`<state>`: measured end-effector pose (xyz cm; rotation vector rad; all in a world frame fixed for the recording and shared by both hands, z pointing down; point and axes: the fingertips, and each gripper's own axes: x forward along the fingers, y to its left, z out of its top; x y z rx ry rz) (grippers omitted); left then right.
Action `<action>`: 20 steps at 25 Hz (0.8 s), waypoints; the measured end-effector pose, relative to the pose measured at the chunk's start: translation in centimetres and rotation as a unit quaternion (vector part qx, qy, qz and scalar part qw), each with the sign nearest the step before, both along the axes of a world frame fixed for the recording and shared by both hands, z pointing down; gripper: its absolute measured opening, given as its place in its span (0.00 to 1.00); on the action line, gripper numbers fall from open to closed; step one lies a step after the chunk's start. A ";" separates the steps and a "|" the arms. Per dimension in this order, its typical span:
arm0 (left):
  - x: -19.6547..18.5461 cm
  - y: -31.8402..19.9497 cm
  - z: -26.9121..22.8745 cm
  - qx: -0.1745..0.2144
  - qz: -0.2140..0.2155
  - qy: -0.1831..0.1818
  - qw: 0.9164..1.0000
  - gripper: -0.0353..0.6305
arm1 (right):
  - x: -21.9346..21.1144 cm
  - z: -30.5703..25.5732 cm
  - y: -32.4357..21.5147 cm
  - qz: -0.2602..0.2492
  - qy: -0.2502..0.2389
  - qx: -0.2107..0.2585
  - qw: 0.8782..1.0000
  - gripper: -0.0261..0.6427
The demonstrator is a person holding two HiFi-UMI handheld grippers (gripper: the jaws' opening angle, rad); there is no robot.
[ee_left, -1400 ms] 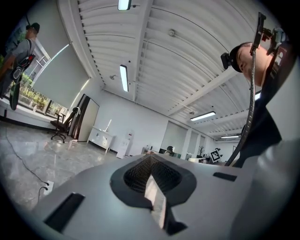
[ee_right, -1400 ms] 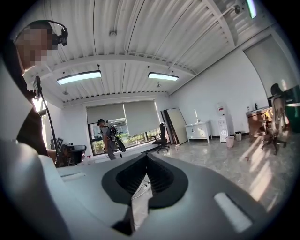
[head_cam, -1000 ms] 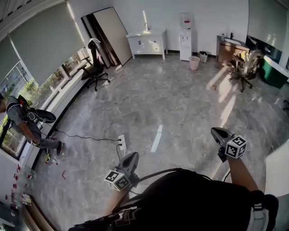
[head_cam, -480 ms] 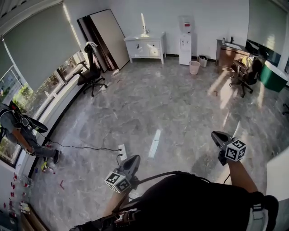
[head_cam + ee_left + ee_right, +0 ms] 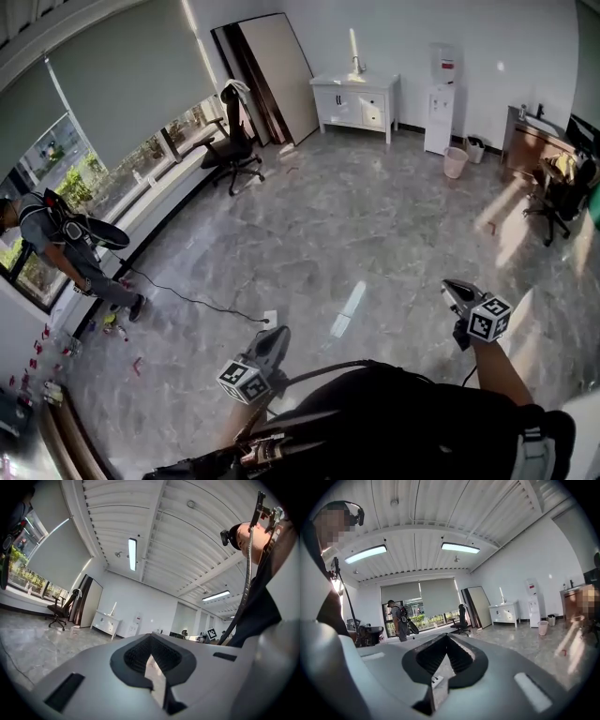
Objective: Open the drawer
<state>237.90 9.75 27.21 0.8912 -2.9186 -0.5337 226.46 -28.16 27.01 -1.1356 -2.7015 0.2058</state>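
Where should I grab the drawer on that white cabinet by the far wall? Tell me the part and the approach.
Take the drawer front on the white cabinet by its pull, coming straight from the room side, because the fronts face into the room. From here the pull is too small to make out.

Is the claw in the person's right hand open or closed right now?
Closed: on the right gripper the jaws meet at their tips, nothing between them.

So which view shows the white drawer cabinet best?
The head view: the white drawer cabinet stands whole and unblocked against the far wall, drawer fronts visible. The left gripper view and right gripper view both catch it too, but small, distant and low in detail.
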 end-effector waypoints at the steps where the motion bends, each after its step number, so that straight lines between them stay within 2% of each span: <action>1: -1.4 -0.6 -0.3 0.000 -0.006 -0.002 1.000 0.05 | -1.8 -0.4 -0.4 -0.009 -0.005 0.001 1.000 0.04; 5: -7.1 -3.5 -1.8 0.019 -0.037 -0.012 0.999 0.05 | -8.4 -0.7 -3.0 -0.037 -0.019 0.005 0.999 0.04; 7: -9.4 -4.9 -1.9 0.015 -0.035 -0.017 0.999 0.05 | -10.8 -0.2 -4.0 -0.039 -0.015 0.005 0.999 0.04; 10: -11.9 -5.5 -1.8 -0.007 -0.032 -0.008 0.999 0.05 | -13.2 0.3 -4.2 -0.044 -0.009 0.004 0.999 0.04; 13: -14.5 -5.1 -1.3 0.001 -0.040 0.002 0.999 0.05 | -15.2 0.7 -4.7 -0.045 -0.009 0.008 0.999 0.04; 20: -23.0 -3.3 0.0 0.017 -0.005 0.005 1.000 0.05 | -21.2 1.2 -3.8 -0.011 0.000 0.024 1.000 0.04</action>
